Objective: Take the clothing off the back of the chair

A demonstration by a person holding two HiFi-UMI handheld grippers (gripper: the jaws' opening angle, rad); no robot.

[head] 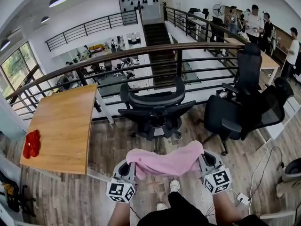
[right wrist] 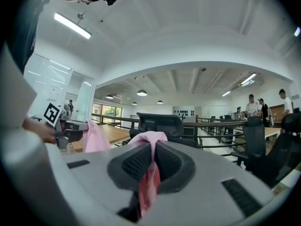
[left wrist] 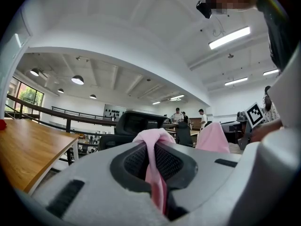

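A pink piece of clothing hangs stretched between my two grippers, in front of the person's legs and clear of the black chair that stands beyond it by the railing. My left gripper is shut on the garment's left end; in the left gripper view the pink fabric is pinched between the dark pads. My right gripper is shut on the right end, with the pink cloth squeezed between its pads. The chair's back is bare.
A wooden table stands at the left with a red cloth on its near corner. More black office chairs crowd the right. A railing runs behind the chair. Cables and a power strip lie on the floor at the right.
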